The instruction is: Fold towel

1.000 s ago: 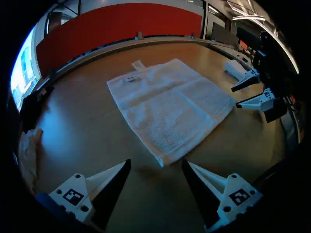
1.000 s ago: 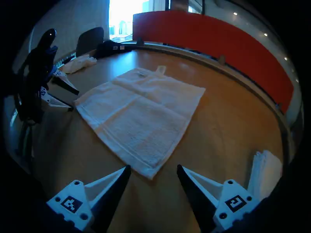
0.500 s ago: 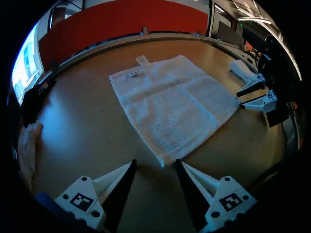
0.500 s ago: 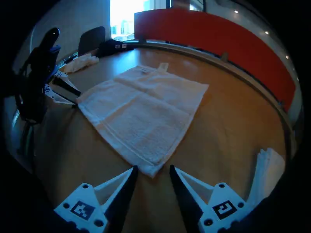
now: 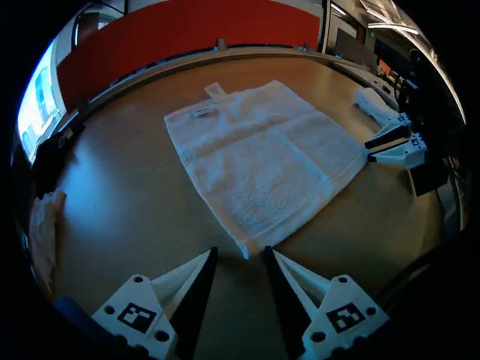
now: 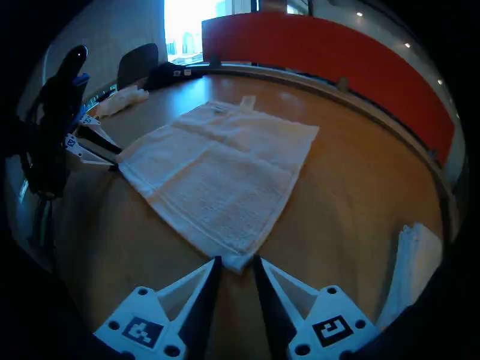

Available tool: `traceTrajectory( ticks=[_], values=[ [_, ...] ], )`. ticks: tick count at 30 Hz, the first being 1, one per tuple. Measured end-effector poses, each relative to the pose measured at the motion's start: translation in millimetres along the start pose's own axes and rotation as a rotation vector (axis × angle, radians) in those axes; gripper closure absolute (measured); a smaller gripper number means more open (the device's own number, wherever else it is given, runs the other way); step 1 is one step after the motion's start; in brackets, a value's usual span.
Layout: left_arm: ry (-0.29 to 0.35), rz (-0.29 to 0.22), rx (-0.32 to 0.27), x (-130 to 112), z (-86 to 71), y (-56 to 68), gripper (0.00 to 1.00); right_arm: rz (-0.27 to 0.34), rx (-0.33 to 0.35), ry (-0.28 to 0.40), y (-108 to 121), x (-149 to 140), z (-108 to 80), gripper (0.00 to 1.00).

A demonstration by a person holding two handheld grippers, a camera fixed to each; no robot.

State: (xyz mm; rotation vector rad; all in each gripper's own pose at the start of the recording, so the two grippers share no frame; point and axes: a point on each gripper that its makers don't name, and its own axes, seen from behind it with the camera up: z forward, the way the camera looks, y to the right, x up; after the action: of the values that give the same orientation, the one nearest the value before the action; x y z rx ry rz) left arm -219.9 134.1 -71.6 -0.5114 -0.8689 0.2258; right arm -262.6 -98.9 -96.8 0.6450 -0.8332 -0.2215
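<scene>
— Is there any writing you can read?

— Nearest you, each finger carries a black-and-white square marker (image 5: 137, 313), which is a pattern and not words. At the far edge of the towel (image 5: 264, 156) a small tag (image 5: 215, 91) sticks out, with a sewn label (image 5: 201, 113) just inside that edge. The print on both is too small to read.

— How do your jaws stand?

— Your left gripper (image 5: 240, 257) is narrowly open. The towel's near corner lies between the tips with a gap on either side, and nothing is gripped. Your right gripper (image 6: 236, 262) is narrower still around another corner. You cannot tell whether its tips touch the cloth.

— And the towel itself?

— It is white terry, lying flat on the wooden table (image 5: 120, 198). It is roughly square, with a woven band along its edges and faint fold creases. Beyond the towel's far edge stands a red wall panel (image 5: 192, 30).
</scene>
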Motion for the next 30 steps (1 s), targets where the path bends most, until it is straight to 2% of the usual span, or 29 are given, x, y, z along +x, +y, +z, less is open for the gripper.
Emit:
traceTrajectory(
  ticks=[8,9,11,13,17,24,30],
  values=[
    [-0.012,-0.007,-0.008,2.0,0.0,5.0,0.5,0.002,0.001,-0.002,-1.0,0.1,-0.7,0.64],
    [-0.013,-0.004,-0.009,2.3,0.1,6.2,0.51,-0.001,0.001,-0.002,-1.5,0.0,-0.7,0.67],
    [-0.014,-0.003,0.003,2.5,1.3,4.4,0.7,-0.006,0.003,-0.003,-2.7,-0.2,-0.6,0.73],
    [-0.016,-0.003,0.015,2.8,2.2,2.7,0.8,-0.008,0.004,-0.003,-3.7,-0.2,-0.4,0.77],
    [-0.017,-0.008,0.031,3.0,2.8,0.3,0.89,0.004,0.003,-0.004,-4.8,0.2,-0.3,0.84],
    [-0.016,-0.029,0.024,3.4,1.4,2.1,0.91,0.036,0.015,0.002,-8.6,0.4,-1.5,0.88],
    [-0.006,-0.068,0.014,4.7,-4.1,3.3,0.91,0.03,0.008,0.013,-8.0,4.6,-6.0,0.88]
  ],
)
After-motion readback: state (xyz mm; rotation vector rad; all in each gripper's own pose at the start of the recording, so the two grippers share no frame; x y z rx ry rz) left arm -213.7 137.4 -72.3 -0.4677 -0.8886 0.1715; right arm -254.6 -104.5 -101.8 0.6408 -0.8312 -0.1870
